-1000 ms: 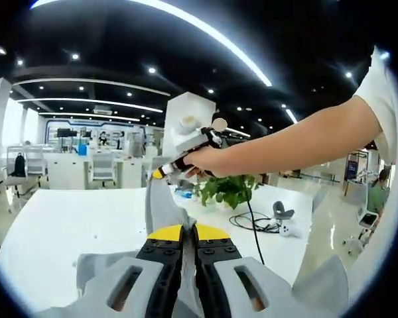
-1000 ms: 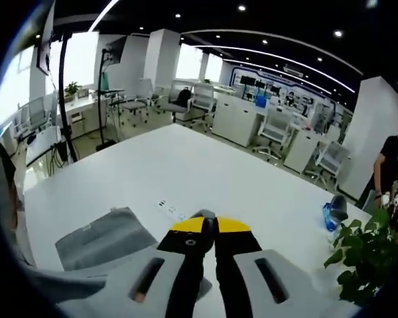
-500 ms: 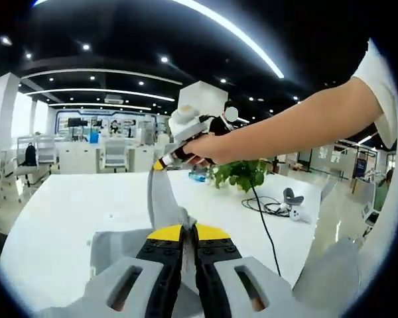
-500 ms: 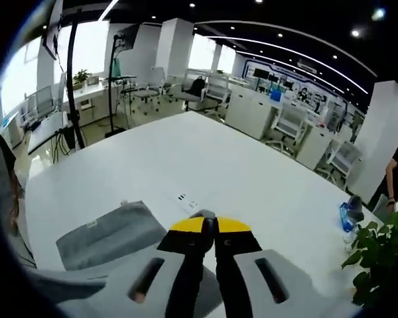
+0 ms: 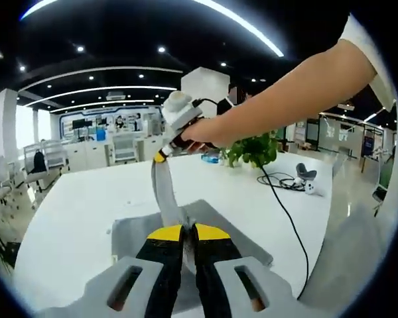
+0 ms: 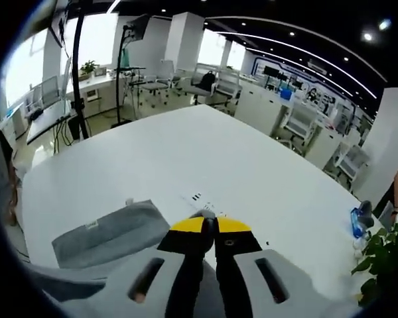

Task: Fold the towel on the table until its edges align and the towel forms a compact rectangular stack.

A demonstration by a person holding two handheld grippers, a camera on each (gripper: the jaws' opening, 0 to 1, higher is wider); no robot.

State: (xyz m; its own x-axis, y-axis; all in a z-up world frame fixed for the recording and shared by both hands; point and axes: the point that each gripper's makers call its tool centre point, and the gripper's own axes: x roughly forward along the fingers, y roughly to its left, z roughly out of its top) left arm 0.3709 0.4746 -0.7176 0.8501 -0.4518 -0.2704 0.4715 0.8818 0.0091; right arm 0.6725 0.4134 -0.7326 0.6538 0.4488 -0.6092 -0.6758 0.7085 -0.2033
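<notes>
The grey towel (image 5: 205, 228) lies partly spread on the white table (image 5: 73, 212). One edge rises as a narrow strip (image 5: 164, 192) from my left gripper (image 5: 182, 232) up to my right gripper (image 5: 160, 158). My left gripper is shut on that edge. A person's hand (image 5: 199, 134) holds the right gripper above and beyond it. In the right gripper view, my right gripper (image 6: 209, 226) is shut on towel cloth, and the rest of the towel (image 6: 106, 232) hangs and lies to the lower left, with a small label (image 6: 91, 225) showing.
A potted plant (image 5: 255, 149), a black cable (image 5: 285, 205) and a white device (image 5: 307, 182) sit on the table's far right side. A bottle (image 6: 359, 217) and plant leaves (image 6: 385, 265) stand near the far corner. A black stand (image 6: 74, 73), desks and chairs lie beyond the table edge.
Both grippers stay shut on the towel edge. The views have shifted, and more of the towel's flat part now shows spread on the table under the raised strip.
</notes>
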